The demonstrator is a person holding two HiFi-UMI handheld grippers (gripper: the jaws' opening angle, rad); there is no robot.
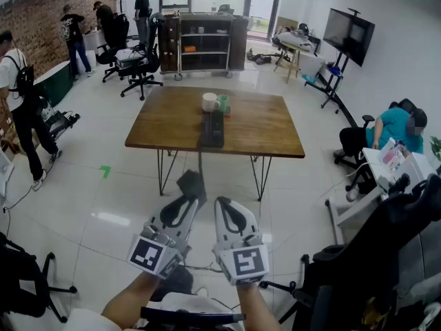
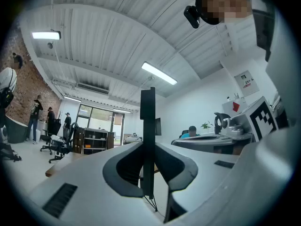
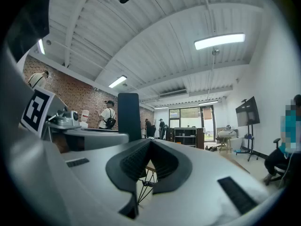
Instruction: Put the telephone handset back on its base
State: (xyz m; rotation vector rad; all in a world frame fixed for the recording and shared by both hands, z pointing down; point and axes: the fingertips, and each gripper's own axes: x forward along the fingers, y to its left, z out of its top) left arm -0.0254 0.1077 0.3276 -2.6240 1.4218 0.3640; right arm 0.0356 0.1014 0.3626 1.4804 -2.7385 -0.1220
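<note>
each hand carries a smooth white gripper. the left gripper (image 1: pixel 187 200) and right gripper (image 1: pixel 221 204) taper to rounded jaws, with a dark oval cut-out behind the tips. at the rear of each sits a cube, the left cube (image 1: pixel 153 254) and the right cube (image 1: pixel 246 262), white-faced with black square markers. close up, the jaws are lined with black ribbed pads (image 2: pixel 123 169) on the left and like pads (image 3: pixel 134 161) on the right, and a dark slot (image 3: pixel 233 194) is set in each shell. a white sleeve (image 1: pixel 81 321) shows at the left arm. a black camera (image 2: pixel 191 16) is worn at the head.
</note>
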